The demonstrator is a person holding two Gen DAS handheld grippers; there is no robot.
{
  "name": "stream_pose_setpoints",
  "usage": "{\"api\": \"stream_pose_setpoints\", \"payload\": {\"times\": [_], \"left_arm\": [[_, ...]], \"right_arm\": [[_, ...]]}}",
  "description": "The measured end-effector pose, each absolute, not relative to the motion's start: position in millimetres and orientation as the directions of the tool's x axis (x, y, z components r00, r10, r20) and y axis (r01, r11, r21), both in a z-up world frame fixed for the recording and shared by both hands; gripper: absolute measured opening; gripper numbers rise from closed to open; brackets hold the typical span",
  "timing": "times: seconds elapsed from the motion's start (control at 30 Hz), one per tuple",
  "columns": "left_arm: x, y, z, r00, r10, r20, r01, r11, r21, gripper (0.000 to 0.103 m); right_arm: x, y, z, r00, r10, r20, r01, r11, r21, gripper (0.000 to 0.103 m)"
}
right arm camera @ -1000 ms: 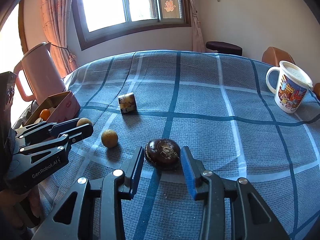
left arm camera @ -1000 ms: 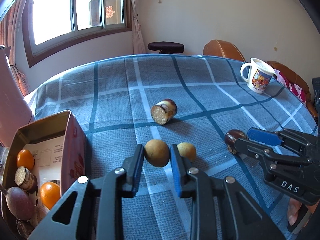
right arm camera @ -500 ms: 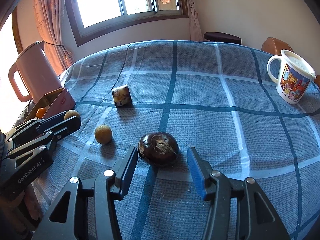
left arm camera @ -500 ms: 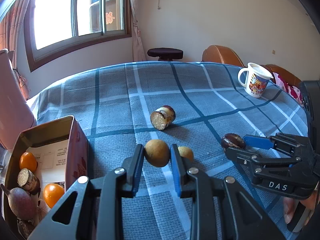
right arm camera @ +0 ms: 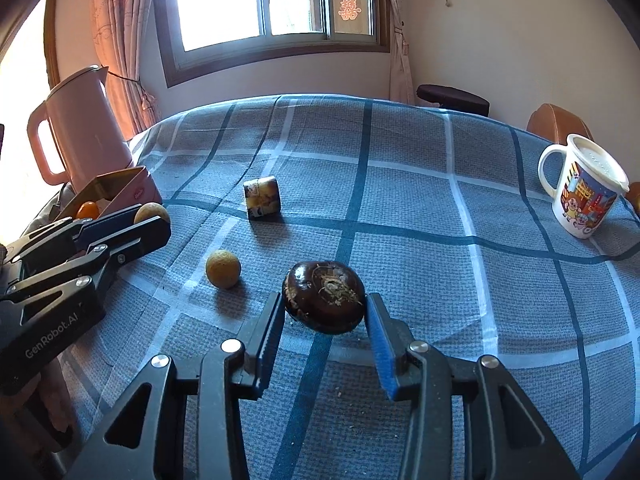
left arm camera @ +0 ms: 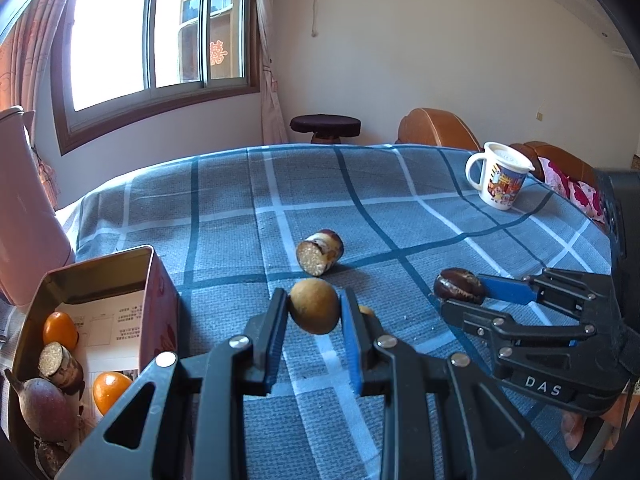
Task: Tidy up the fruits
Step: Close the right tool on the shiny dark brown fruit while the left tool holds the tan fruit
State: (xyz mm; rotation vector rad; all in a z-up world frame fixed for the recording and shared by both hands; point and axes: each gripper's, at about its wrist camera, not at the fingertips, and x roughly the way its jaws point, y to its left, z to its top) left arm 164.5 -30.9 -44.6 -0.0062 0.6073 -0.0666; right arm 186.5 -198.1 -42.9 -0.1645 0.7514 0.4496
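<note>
My left gripper (left arm camera: pixel 314 308) is shut on a round tan fruit (left arm camera: pixel 314 314) and holds it just above the checked cloth; the right wrist view shows that gripper (right arm camera: pixel 154 220) beside the tin box (right arm camera: pixel 132 188). My right gripper (right arm camera: pixel 323 304) has its jaws closing on a dark brown water chestnut (right arm camera: pixel 324 296), with both pads against its sides. In the left wrist view the chestnut (left arm camera: pixel 458 288) sits between the right gripper's (left arm camera: pixel 460 296) fingertips. A second tan fruit (right arm camera: pixel 223 269) and a cut purple-skinned piece (right arm camera: pixel 262 197) lie on the cloth.
The open tin box (left arm camera: pixel 152 280) at the left holds two orange fruits, a cut piece and a purple fruit. A pink kettle (right arm camera: pixel 84 120) stands behind it. A cartoon mug (right arm camera: pixel 584 188) stands far right. Chairs and a stool lie beyond the table edge.
The right jaws opened wide around the chestnut, then came back in against it. The left gripper kept its hold on the tan fruit and tilted up a little.
</note>
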Motion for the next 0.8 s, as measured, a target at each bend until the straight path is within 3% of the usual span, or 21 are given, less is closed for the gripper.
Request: {"api": "stream_pose_setpoints", "payload": {"times": [0.8], "left_arm": [[142, -31, -32, 0.887, -0.053, -0.458, 0.056, 0.998, -0.009, 0.028]], "right_arm": [[161, -205, -22, 0.736, 0.388, -0.555, -0.472, 0.882, -0.01, 0.044]]}}
